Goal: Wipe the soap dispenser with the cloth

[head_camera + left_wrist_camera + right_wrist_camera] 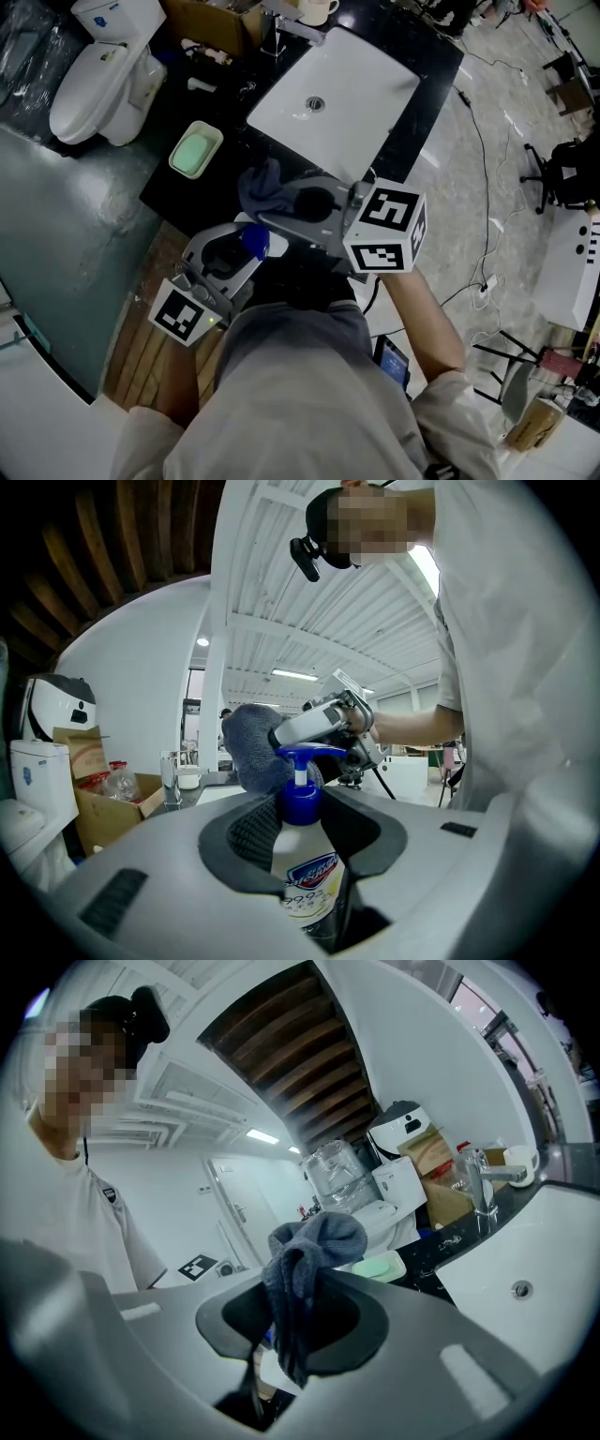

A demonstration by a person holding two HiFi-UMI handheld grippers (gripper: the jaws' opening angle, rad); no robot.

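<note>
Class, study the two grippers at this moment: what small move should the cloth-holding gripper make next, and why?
Probably ease the right gripper slightly toward the left gripper, so its grey cloth presses on the blue pump of the soap dispenser. The left gripper is shut on the dispenser; the cloth sits just beyond the pump, with contact unclear.

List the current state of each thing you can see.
left tool, shut on the soap dispenser.
soap dispenser, held by its body, blue pump on top.
right tool, shut on the cloth.
cloth, bunched, close beside the pump; contact unclear.
sink, nothing lying in the basin.
soap dish, on the counter, green bar inside.
toilet, lid down.
</note>
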